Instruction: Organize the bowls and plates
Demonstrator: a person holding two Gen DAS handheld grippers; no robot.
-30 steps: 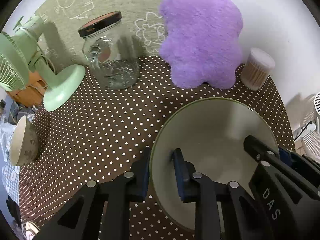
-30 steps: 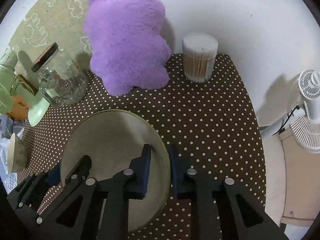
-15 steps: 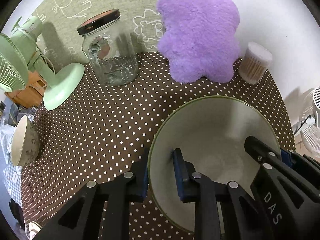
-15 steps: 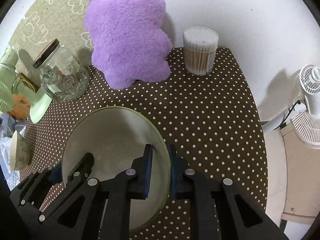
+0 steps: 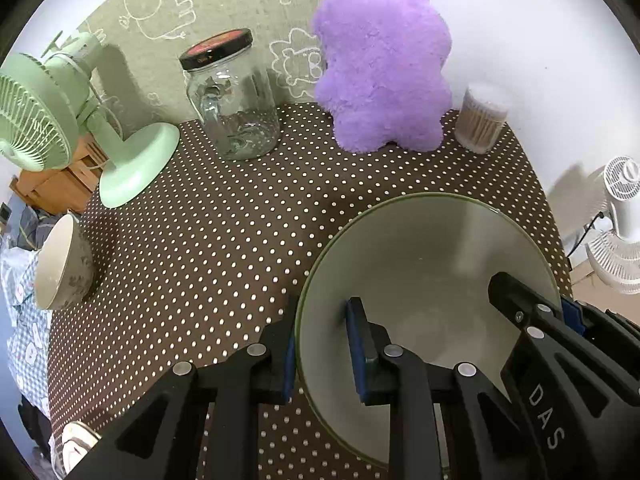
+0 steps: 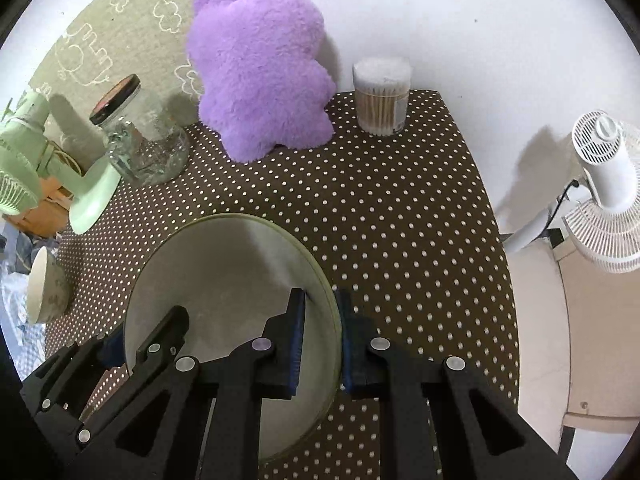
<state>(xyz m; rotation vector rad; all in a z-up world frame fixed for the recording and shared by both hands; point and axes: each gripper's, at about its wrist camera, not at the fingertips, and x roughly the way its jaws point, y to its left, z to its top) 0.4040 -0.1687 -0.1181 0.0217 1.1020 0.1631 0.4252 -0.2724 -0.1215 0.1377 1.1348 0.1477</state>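
here both tongs clamp the large bowl (image 5: 432,264) rim. left tongs (image 5: 322,354) grip its left edge, right tongs (image 6: 320,340) its right, above the dotted table (image 6: 400,220).

You have two bowls: one large pale bowl with a green rim (image 5: 424,264) at the lower centre and one small cream patterned bowl (image 5: 64,270) at the left edge. You also have two fans, a mint-green desk fan (image 5: 52,128) upper left and a white fan (image 5: 618,240) at the right edge. There is one lidded glass jar (image 5: 232,100), one purple plush toy (image 5: 384,64), one clear tub of cotton swabs (image 5: 482,118) and two black grippers, the left gripper (image 5: 322,354) and the right gripper (image 6: 322,344).
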